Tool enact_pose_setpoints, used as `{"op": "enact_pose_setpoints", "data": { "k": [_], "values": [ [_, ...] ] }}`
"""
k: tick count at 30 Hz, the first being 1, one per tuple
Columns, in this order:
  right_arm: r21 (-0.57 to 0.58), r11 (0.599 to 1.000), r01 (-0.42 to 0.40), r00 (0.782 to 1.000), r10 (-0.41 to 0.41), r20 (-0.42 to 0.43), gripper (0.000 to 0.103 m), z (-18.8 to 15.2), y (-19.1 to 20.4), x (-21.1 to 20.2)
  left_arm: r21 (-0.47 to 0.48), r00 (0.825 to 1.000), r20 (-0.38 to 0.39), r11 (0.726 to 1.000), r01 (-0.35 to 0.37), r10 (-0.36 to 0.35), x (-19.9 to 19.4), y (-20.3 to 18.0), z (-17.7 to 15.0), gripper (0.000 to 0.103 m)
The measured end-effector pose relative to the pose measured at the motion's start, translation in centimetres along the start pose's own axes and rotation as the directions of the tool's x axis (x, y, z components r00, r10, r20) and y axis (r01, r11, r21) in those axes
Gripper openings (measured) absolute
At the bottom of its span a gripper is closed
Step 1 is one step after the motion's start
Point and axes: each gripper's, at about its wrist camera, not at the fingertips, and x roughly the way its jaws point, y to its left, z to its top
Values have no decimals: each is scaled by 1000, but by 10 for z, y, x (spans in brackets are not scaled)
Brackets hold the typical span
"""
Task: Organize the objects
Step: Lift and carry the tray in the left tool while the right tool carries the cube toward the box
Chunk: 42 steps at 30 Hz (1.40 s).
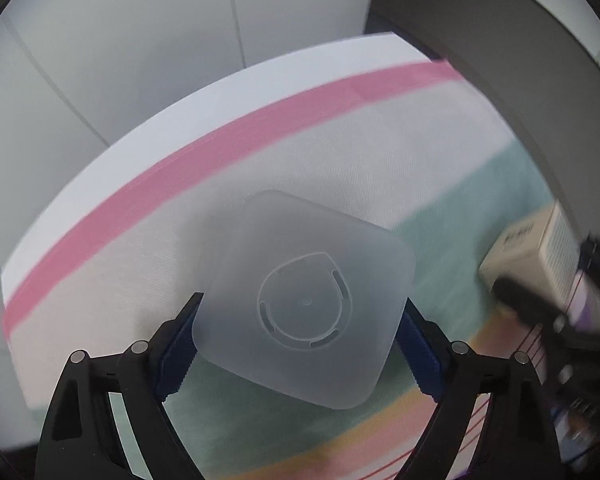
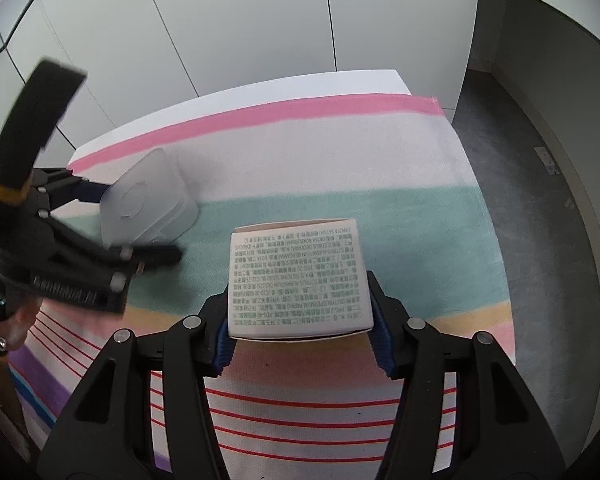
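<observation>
Claws both loaded: my left claw [image 1: 300, 340] grips the frosted plastic container [image 1: 306, 300], my right claw [image 2: 300, 336] pinches the printed carton [image 2: 298, 278], both above the striped cloth [image 2: 340, 160] on the bench. I'd lower each level, keeping them well apart.

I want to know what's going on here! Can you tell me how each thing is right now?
Left gripper: shut on the frosted plastic box.
Frosted plastic box: gripped at two sides, tilted, lid closed.
Right gripper: shut on the white carton.
White carton: gripped at both sides, printed face up, flaps closed.
Striped cloth: spread flat over the table.
</observation>
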Motion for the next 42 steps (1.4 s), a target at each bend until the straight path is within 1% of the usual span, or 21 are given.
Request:
{"op": "enact_pose_setpoints", "data": {
  "k": [4, 6, 7, 8, 11, 14, 18, 20, 21, 22, 27, 29, 32, 33, 35, 37, 38, 39, 40, 41, 42],
  "values": [
    [7, 1000, -1, 1000, 1, -11, 56, 1, 1, -1, -55, 999, 28, 998, -22, 23, 11, 8, -8, 90],
    [1, 1000, 9, 1000, -9, -18, 56, 1, 2, -1, -45, 995, 81, 998, -54, 58, 9, 8, -14, 90],
    [-5, 1000, 14, 1000, -14, -20, 56, 1, 4, -1, -48, 992, 97, 996, -78, 83, 9, 9, -17, 90],
    [-14, 1000, 18, 1000, -19, -20, 56, 1, 6, -2, -76, 991, 95, 993, -87, 94, 8, 10, -19, 90],
    [-40, 998, 39, 999, -40, -20, 56, 1, 11, -7, -115, 990, 114, 991, -71, 84, 3, 20, -23, 90],
    [-43, 998, 47, 999, -48, -11, 56, 6, 15, -19, -122, 980, 169, 989, -83, 103, -13, 27, -27, 90],
    [-35, 998, 56, 998, -56, 7, 56, 17, 19, -41, -147, 975, 196, 986, -80, 108, -34, 38, -30, 90],
    [-34, 997, 64, 998, -64, 18, 56, 23, 23, -55, -169, 972, 210, 983, -69, 104, -50, 43, -34, 90],
    [-34, 997, 70, 997, -69, 26, 56, 26, 25, -64, -178, 970, 220, 982, -66, 105, -51, 47, -22, 90],
    [-34, 997, 71, 997, -70, 32, 56, 29, 27, -71, -180, 968, 230, 982, -60, 101, -58, 52, -22, 90],
    [-48, 996, 71, 995, -68, 68, 56, 42, 43, -118, -191, 952, 271, 977, -91, 142, -97, 61, -35, 90],
    [-58, 996, 74, 994, -69, 83, 56, 47, 51, -138, -203, 948, 285, 975, -87, 143, -116, 64, -41, 90],
    [-59, 995, 74, 992, -68, 105, 56, 55, 61, -175, -216, 935, 326, 974, -68, 138, -146, 73, -56, 90],
    [-58, 995, 75, 992, -68, 110, 56, 57, 63, -184, -223, 930, 338, 972, -71, 145, -159, 77, -66, 90],
    [-63, 994, 84, 989, -76, 126, 56, 60, 70, -210, -244, 920, 354, 966, -85, 170, -172, 74, -69, 90],
    [-70, 993, 99, 986, -88, 140, 56, 62, 77, -228, -273, 916, 356, 958, -89, 186, -186, 75, -80, 90],
    [-74, 992, 106, 984, -94, 149, 56, 63, 80, -239, -285, 916, 355, 954, -88, 190, -195, 81, -93, 90],
    [-77, 991, 111, 983, -97, 157, 56, 63, 83, -250, -290, 914, 354, 952, -92, 196, -202, 82, -97, 90],
    [-80, 991, 112, 982, -98, 160, 56, 63, 85, -256, -295, 910, 358, 950, -103, 210, -207, 85, -101, 90],
    [-84, 990, 113, 982, -99, 160, 56, 63, 88, -264, -297, 903, 365, 948, -119, 227, -218, 89, -114, 90],
    [-89, 989, 119, 982, -104, 157, 56, 62, 90, -270, -299, 899, 364, 945, -136, 244, -220, 86, -117, 90]
  ]
}}
